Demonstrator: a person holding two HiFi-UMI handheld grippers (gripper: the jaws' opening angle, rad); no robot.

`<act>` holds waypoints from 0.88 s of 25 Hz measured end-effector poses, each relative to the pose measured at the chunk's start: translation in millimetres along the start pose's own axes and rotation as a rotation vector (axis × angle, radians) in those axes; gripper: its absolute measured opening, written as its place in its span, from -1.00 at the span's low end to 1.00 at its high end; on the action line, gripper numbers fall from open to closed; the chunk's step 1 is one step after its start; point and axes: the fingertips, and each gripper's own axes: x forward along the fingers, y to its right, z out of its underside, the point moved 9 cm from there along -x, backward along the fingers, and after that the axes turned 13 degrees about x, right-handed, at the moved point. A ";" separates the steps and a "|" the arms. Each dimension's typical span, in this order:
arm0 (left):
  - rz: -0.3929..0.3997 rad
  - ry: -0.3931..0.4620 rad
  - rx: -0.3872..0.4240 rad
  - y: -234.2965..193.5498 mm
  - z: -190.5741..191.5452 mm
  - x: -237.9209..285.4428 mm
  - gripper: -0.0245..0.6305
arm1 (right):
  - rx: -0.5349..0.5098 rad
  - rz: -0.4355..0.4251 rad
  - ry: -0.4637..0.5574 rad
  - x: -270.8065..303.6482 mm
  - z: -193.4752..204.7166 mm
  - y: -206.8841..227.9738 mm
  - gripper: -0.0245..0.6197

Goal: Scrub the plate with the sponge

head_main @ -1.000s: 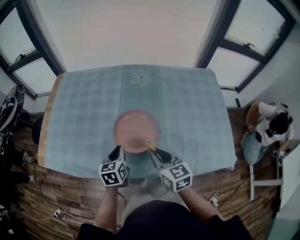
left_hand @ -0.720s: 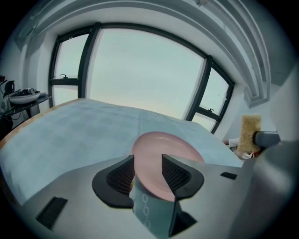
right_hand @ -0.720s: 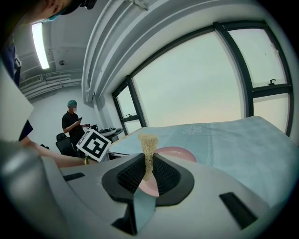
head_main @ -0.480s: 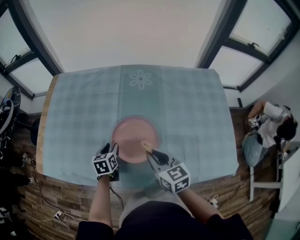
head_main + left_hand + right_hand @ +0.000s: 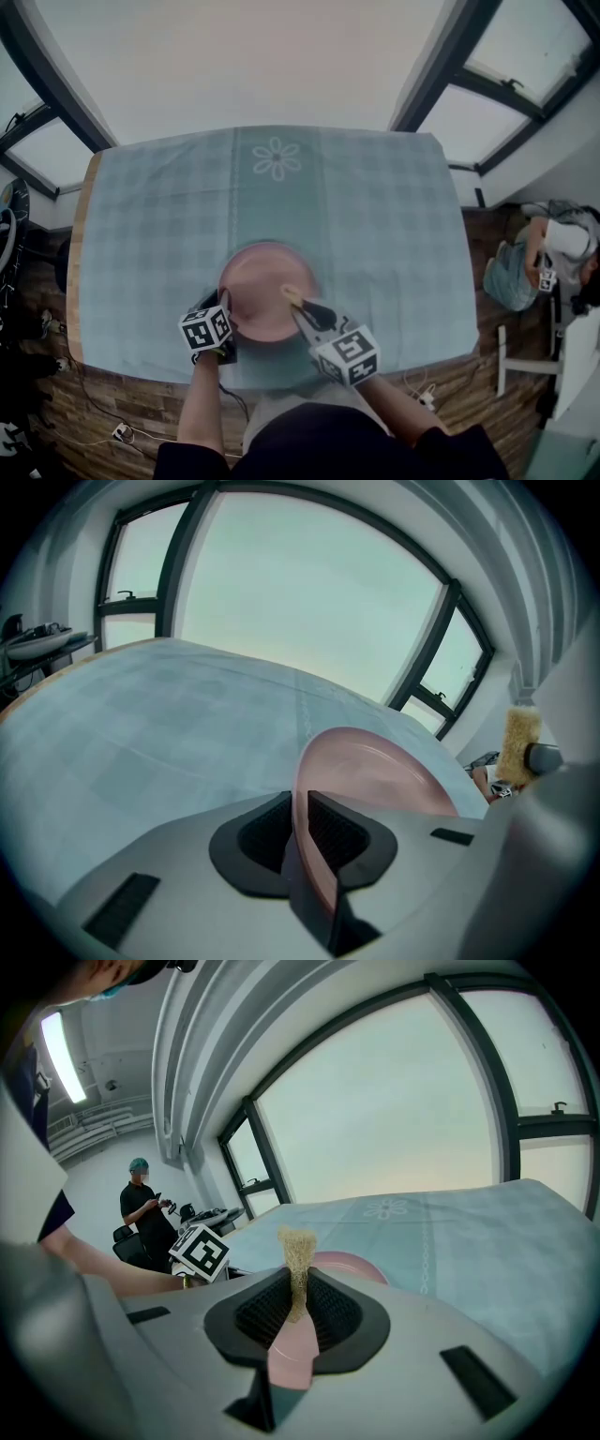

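Observation:
A pink plate (image 5: 267,286) lies on the checked tablecloth near the table's front edge. My left gripper (image 5: 223,306) is at its left rim. In the left gripper view the plate's rim (image 5: 375,771) runs between the pads of the left gripper (image 5: 298,810); the jaws have just been closing and now pinch it. My right gripper (image 5: 300,305) is shut on a thin tan sponge (image 5: 292,294), which hangs over the plate's near right part. The sponge (image 5: 296,1258) stands up between the right gripper's (image 5: 298,1309) pads, with the plate (image 5: 349,1265) beyond it.
The blue-green tablecloth (image 5: 375,216) covers the table, with bare wood along the left edge (image 5: 77,262). A person (image 5: 558,253) crouches on the floor to the right. Another person (image 5: 145,1206) stands far off. Cables (image 5: 112,427) lie on the floor at the near left.
My left gripper has moved left and down from the plate's near edge to its left rim and now has the rim between its jaws. My right gripper, with the sponge, has shifted slightly.

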 end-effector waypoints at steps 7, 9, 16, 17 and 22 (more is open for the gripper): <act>0.017 0.031 -0.032 -2.1 -2.8 -4.5 -0.85 | -0.001 0.008 -0.028 8.7 -0.3 2.4 -0.76; 0.018 0.048 -0.024 0.5 -6.5 -9.5 -0.85 | -0.015 0.017 -0.032 10.6 -0.2 3.3 -0.76; 0.004 0.088 0.031 16.5 -15.6 -32.4 -0.85 | -0.047 0.031 -0.028 15.7 1.7 4.7 -0.76; 0.000 0.091 0.047 19.6 -16.6 -35.1 -0.85 | -0.052 0.034 -0.030 16.5 1.8 4.6 -0.76; -0.016 0.109 0.107 34.2 -19.5 -47.3 -0.85 | -0.080 0.056 -0.034 22.5 2.8 6.0 -0.76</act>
